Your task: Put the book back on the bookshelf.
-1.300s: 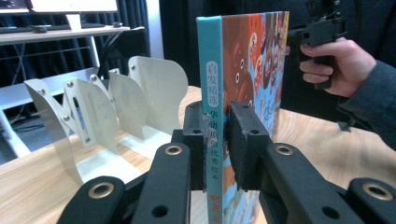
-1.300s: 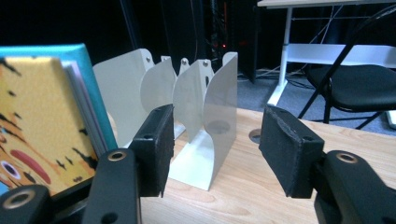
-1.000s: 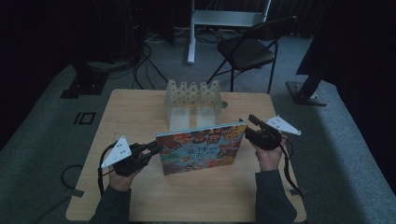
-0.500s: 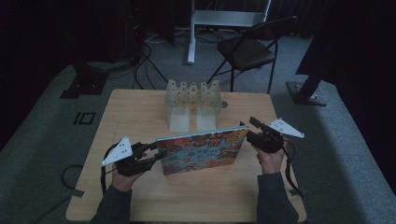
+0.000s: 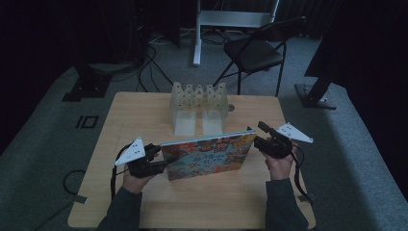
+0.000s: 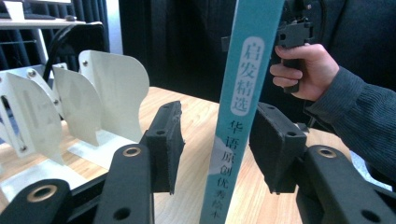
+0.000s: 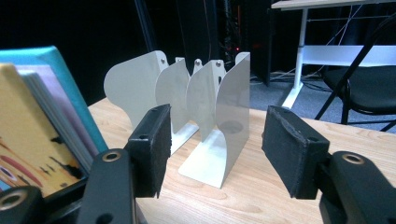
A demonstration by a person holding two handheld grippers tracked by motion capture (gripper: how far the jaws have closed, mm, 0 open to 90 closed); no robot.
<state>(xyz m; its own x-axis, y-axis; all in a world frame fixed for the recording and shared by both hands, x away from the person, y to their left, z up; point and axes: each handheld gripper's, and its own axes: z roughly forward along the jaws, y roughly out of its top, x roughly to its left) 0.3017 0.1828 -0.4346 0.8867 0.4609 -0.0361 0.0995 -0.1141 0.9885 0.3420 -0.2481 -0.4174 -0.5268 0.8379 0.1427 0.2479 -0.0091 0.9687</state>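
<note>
A picture book with a colourful cover stands on its long edge at the middle of the wooden table, leaning back. My left gripper is at its left end. In the left gripper view the teal spine rises between the jaws of the left gripper, which have just been opening. The left pad is clear of the spine and the right pad sits close beside it. My right gripper is at the book's right end. Its jaws have also been opening and hold nothing, with the book's corner outside the left jaw.
A rack of pale metal bookends stands behind the book, with slots between its plates. A black folding chair and a white desk frame stand beyond the table's far edge. The hand on the right gripper shows past the spine.
The book and both hands stay almost where they were. The left gripper's jaws look a little wider at the book's left end.
</note>
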